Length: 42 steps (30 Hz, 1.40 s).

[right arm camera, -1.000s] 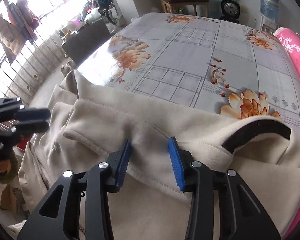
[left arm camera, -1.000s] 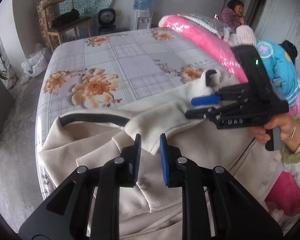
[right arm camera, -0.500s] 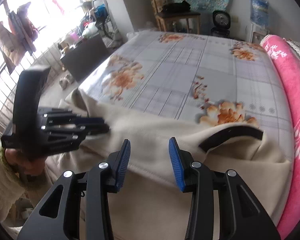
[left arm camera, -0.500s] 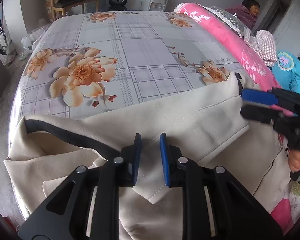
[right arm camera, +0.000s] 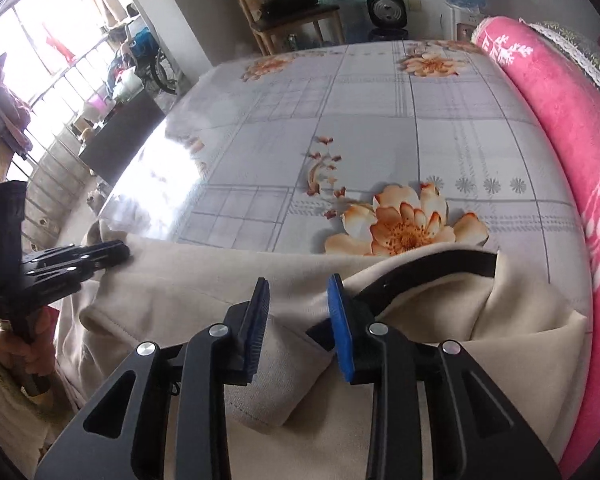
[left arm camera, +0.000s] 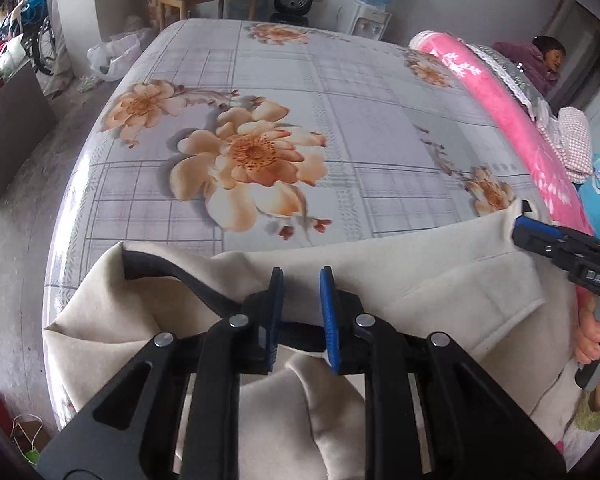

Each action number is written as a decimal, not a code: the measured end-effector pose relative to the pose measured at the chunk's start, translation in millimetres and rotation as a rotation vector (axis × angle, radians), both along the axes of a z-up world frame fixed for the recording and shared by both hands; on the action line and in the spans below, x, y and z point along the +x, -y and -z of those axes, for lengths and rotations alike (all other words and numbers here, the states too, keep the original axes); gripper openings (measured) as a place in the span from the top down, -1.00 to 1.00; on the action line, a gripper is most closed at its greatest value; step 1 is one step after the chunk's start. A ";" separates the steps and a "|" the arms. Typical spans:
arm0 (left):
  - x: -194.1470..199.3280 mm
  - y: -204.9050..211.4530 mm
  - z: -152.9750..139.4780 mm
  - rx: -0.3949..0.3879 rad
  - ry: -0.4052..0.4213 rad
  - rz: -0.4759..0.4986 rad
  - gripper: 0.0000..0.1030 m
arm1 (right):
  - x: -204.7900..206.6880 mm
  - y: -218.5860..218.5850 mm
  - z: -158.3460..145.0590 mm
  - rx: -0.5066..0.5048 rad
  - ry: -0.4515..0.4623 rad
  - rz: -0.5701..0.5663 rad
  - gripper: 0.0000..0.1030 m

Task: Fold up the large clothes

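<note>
Your cream garment (left arm camera: 400,280) lies bunched at the near edge of the bed (left arm camera: 340,128), its dark-lined collar edges showing at both ends. Your left claw (left arm camera: 300,316) sits over the dark band (left arm camera: 172,276) at the garment's left part; cloth and band lie between the blue pads, gap narrow, but I can't tell whether they pinch. Your right claw (right arm camera: 300,324) has just been narrowing; a cream fold runs between its pads, right pad against the dark trim (right arm camera: 428,268), gap visible, not pressing. Pink blanket (right arm camera: 560,120) runs along the bed's right side. Wooden chair (right arm camera: 288,12) stands beyond the far end.
</note>
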State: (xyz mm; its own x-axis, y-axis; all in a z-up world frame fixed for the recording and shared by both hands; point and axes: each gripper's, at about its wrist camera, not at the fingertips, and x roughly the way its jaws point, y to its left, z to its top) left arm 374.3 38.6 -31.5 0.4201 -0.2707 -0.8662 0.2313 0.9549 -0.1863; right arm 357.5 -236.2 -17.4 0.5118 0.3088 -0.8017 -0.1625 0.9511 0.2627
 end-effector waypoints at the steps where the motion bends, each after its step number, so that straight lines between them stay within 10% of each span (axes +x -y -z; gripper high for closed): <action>1: 2.8 -1.6 0.2 -0.001 0.024 -0.006 0.65 | 0.3 -3.5 -3.1 0.005 0.016 -0.010 0.43; 9: -1.4 -7.3 -12.1 -0.003 0.083 -0.032 0.67 | 0.0 -10.4 14.8 0.034 -0.075 -0.018 0.40; 15: -56.5 22.5 -41.1 -0.143 0.133 0.250 0.57 | -28.6 -13.1 4.5 0.130 -0.069 -0.094 0.40; 18: -75.5 49.8 -17.6 -0.002 0.083 0.345 0.56 | -40.2 -25.8 23.9 0.073 -0.068 -0.125 0.39; 23: -86.0 64.9 -5.6 0.134 0.116 0.344 0.51 | -36.5 -22.6 11.3 0.124 -0.117 -0.098 0.40; 30: -86.1 59.2 -5.3 0.102 0.112 0.332 0.51 | -37.7 -67.3 -13.0 0.087 0.042 -0.181 0.41; 33: -84.4 56.5 -4.4 0.079 0.112 0.322 0.51 | -25.2 -82.4 22.3 0.052 -0.015 -0.200 0.44; 42: -81.0 43.0 -4.2 0.000 0.095 0.307 0.51 | -54.1 -59.9 1.8 -0.059 0.053 -0.097 0.52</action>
State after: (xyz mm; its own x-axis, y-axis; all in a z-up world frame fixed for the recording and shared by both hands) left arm 293.2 -4.4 -27.3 0.3974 -0.3978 -0.8270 0.5253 0.8375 -0.1504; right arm 303.4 -176.2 -19.1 0.5237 0.3122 -0.7926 -0.2664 0.9438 0.1957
